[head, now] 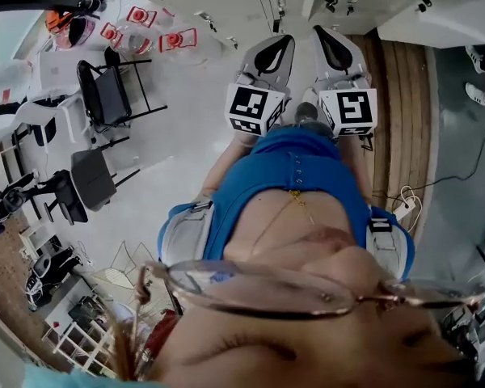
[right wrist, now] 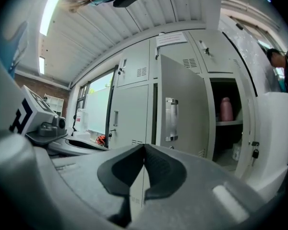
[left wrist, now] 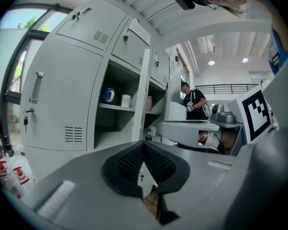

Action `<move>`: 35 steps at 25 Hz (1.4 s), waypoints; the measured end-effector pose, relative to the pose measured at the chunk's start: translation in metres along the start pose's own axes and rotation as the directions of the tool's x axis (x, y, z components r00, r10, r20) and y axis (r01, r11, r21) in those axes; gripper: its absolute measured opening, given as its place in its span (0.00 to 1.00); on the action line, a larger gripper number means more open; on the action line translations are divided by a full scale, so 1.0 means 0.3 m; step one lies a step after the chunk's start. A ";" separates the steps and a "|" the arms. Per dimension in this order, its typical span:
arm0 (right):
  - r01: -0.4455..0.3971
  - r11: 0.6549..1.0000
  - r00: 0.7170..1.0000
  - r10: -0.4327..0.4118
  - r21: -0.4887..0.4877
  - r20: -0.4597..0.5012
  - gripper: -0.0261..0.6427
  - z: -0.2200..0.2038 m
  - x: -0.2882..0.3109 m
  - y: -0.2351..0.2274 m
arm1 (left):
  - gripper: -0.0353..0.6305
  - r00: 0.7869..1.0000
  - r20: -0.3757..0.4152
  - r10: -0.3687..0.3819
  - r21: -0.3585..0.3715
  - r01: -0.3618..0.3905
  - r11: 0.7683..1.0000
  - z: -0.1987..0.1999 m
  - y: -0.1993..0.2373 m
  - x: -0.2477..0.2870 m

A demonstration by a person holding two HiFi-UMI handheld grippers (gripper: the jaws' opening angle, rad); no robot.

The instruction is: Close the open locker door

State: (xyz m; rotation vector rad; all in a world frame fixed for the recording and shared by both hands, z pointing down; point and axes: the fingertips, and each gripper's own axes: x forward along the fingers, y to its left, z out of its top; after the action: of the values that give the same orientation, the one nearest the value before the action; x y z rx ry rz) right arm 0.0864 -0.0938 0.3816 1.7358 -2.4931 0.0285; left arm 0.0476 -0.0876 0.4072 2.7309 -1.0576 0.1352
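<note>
A bank of pale grey metal lockers (right wrist: 134, 109) with smooth painted panels, small vent slots and slim metal handles is seen ahead of both tools. The open locker door (right wrist: 182, 95) is a tall flat grey panel with a shiny rectangular handle plate (right wrist: 171, 119); it is swung outward, beside the exposed compartment. Inside, a pink bottle (right wrist: 225, 109) is set on a shelf, and a blue mug (left wrist: 108, 95) and a white cup (left wrist: 126, 100) are seen on a shelf further left. The left tool (left wrist: 144, 145) is closed, its ribbed black pads pressed together with nothing between them; the right tool (right wrist: 144, 147) is likewise closed and empty. Neither is touching the door. Black folding chairs (head: 105, 95) are stood well to the left on the pale floor, and a person (left wrist: 194, 102) in dark clothes is seen far behind.
</note>
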 end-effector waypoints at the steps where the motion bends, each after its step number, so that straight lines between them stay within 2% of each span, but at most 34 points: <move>1: -0.006 1.000 1.000 0.006 -0.002 0.003 0.04 0.004 0.005 -0.023 | 0.05 1.000 0.001 0.011 0.002 -0.011 1.000 0.007 -0.001 0.016; 11: -0.113 0.993 0.993 0.113 -0.020 0.030 0.04 0.043 0.066 -0.152 | 0.05 0.994 0.016 0.109 -0.001 -0.109 0.994 0.039 -0.006 0.136; 16: -0.227 0.974 0.972 0.227 -0.019 0.059 0.04 0.074 0.078 -0.174 | 0.05 0.985 0.027 0.171 -0.028 -0.170 0.985 0.022 -0.002 0.146; 17: -0.246 0.969 0.967 0.248 -0.028 0.055 0.09 0.080 0.082 -0.175 | 0.05 0.983 0.029 0.183 -0.029 -0.182 0.983 0.020 -0.002 0.146; 20: -0.281 0.958 0.957 0.284 -0.062 0.055 0.12 0.107 0.092 -0.174 | 0.05 0.976 0.031 0.214 -0.034 -0.213 0.976 0.023 0.000 0.135; 23: -0.318 0.947 0.945 0.320 -0.053 0.058 0.13 0.127 0.102 -0.164 | 0.05 0.971 0.029 0.236 -0.044 -0.235 0.971 0.023 0.005 0.123; 27: -0.346 0.938 0.937 0.347 -0.020 0.042 0.20 0.136 0.114 -0.157 | 0.05 0.967 0.029 0.252 -0.051 -0.250 0.967 0.031 0.020 0.121; 31: -0.322 0.945 0.945 0.324 -0.049 0.036 0.24 0.142 0.128 -0.174 | 0.05 0.970 0.031 0.241 -0.045 -0.239 0.970 0.039 0.037 0.137; 35: -0.333 0.941 0.942 0.335 -0.063 0.030 0.26 0.150 0.150 -0.165 | 0.05 0.977 0.028 0.212 -0.046 -0.210 0.977 0.049 0.065 0.159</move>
State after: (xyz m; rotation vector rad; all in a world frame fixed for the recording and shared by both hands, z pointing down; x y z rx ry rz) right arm 0.1139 -0.1565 0.3390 1.2852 -2.7583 -0.0512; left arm 0.0698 -0.1362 0.4036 2.5853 -1.3426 0.1001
